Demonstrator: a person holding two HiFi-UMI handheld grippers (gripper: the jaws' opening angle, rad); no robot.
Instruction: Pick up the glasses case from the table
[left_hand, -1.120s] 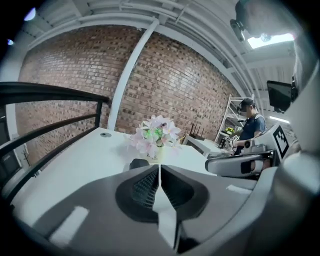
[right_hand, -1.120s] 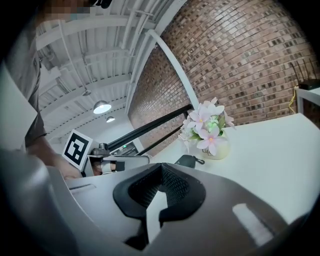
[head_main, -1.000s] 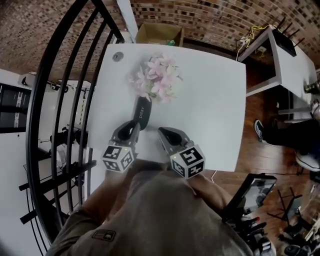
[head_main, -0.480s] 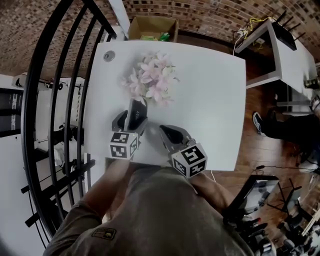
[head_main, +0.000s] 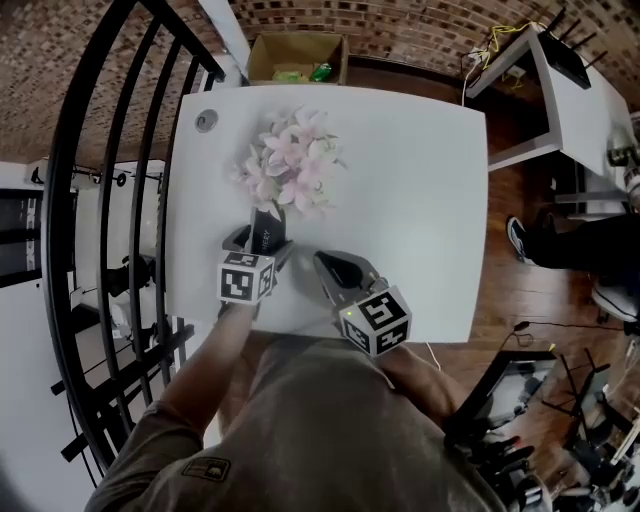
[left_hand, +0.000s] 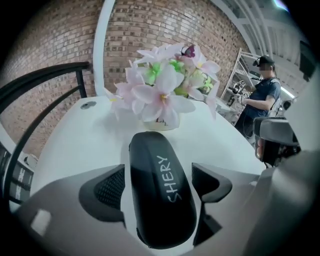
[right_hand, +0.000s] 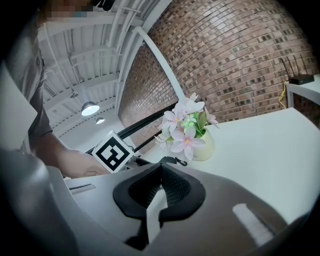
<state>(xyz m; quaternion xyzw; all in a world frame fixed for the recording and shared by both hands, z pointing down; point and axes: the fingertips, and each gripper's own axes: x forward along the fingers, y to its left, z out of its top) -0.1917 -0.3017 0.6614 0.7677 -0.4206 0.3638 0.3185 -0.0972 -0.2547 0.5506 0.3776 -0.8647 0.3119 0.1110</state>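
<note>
**One Glasses Case Between Wide-Open Left Jaws**

One white table (head_main: 420, 200) carries two loose things: one black glasses case (left_hand: 160, 195) and one cream pot (left_hand: 161, 123) of pink flowers (head_main: 288, 170). The case lies flat on the near-left part of the table, its long axis running from near to far. Pale lettering runs along its top. Its far end comes just short of the pot, and in the head view the blooms overhang that end.

There are two grippers, each with one marker cube. The left gripper (head_main: 260, 245) tilts down over the near end of the case. Its jaws have just been opening and now stand wide apart, one on each side of the case. The two ribbed pads (left_hand: 111, 189) flank the case with table showing in the gaps, so nothing is gripped. The right gripper (head_main: 322, 262) sits to the right of the left one, near the table's near edge. Its jaws are closed together at the tips with nothing between them.

One round grommet (head_main: 206, 121) sits in the table's far-left corner. One open cardboard box (head_main: 295, 58) stands on the floor beyond the far edge. A black railing (head_main: 100, 200) curves along the left side. A second white table (head_main: 580, 110) stands at the far right. In the left gripper view one other person (left_hand: 262, 95) stands far off to the right, against a brick wall.
</note>
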